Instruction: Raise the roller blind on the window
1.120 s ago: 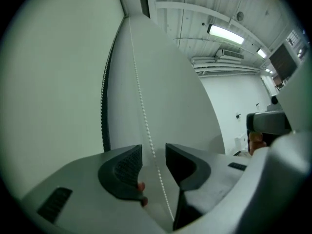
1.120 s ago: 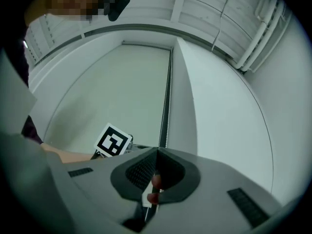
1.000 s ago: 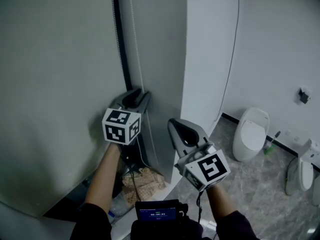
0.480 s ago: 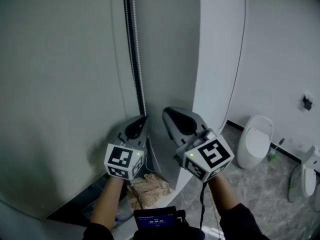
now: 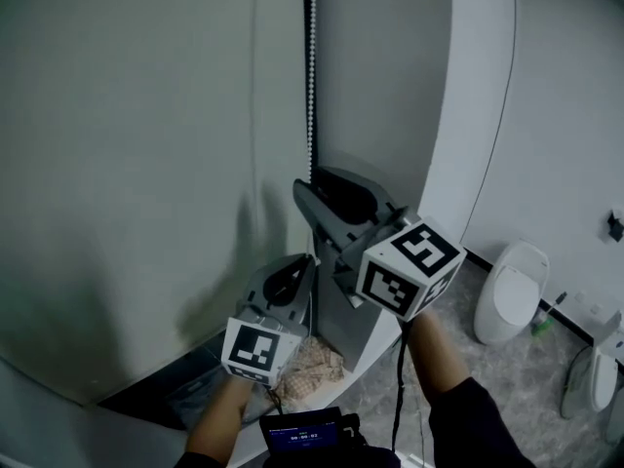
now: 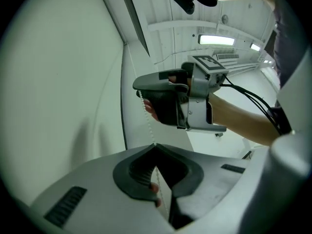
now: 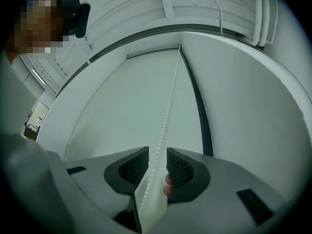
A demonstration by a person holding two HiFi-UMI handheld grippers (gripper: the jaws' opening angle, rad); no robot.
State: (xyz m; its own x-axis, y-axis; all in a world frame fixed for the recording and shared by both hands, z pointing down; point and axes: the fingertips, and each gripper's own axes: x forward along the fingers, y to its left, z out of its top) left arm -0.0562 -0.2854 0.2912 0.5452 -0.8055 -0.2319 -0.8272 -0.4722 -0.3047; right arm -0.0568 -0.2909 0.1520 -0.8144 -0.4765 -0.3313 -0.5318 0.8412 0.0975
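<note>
Along the window's right edge, the bead chain (image 5: 311,86) of the roller blind (image 5: 127,164) dropped straight from 12 o'clock toward both grippers. The blind itself hung as a pale sheet over the window at 9 o'clock. I saw the left gripper (image 6: 155,146) with its jaws pressed together at the tips, pinching the chain. At 12 o'clock from it sat the right gripper (image 7: 157,161). Its jaws had just been opening and stood spread, with the chain running between them and neither jaw pressing on it. At 6 o'clock of the left gripper a checked cloth (image 5: 314,367) lay on the floor. A toilet (image 5: 512,295) stood well apart at 4 o'clock.
</note>
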